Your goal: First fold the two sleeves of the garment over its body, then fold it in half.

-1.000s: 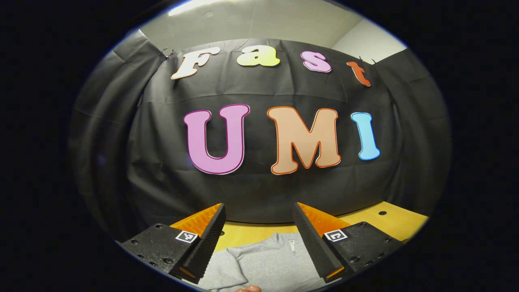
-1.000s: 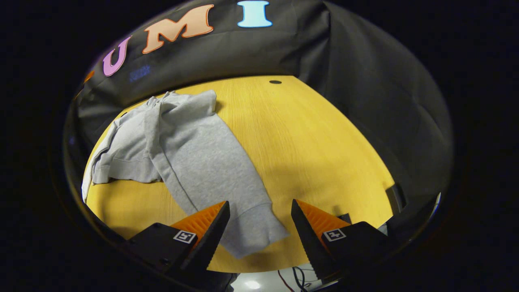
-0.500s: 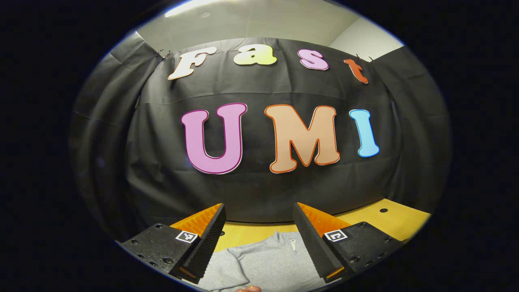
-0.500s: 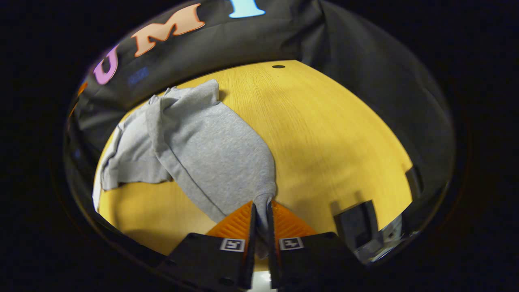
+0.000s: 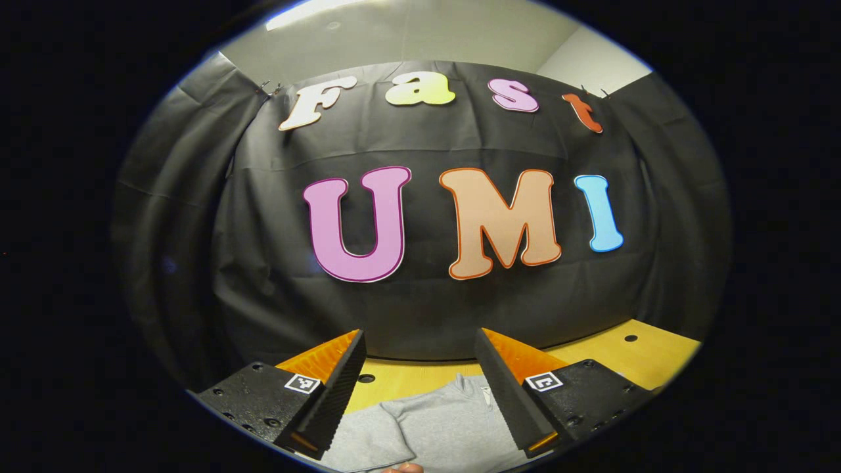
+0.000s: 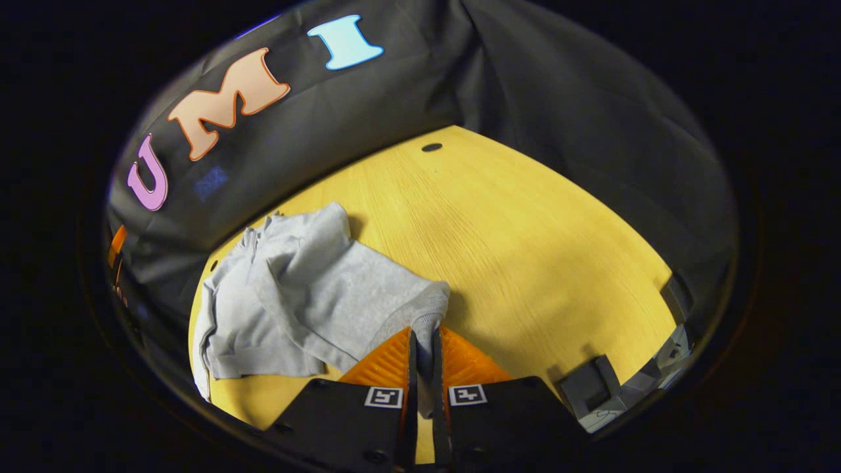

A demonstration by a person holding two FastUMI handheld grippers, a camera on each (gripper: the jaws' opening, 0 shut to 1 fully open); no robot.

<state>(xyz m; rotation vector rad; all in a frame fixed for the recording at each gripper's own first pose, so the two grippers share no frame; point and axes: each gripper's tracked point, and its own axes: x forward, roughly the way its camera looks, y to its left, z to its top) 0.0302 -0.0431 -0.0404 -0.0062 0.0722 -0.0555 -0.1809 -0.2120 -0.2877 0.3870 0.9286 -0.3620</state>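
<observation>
On the yellow table our right gripper, wide open a second ago, has clamped the grey garment's near hem and lifted it: we judge the halving fold begun; our left gripper hangs open, empty

Dim booth; a ceiling light glares overhead. The table shows soft shadows, and edges bend strongly.
</observation>
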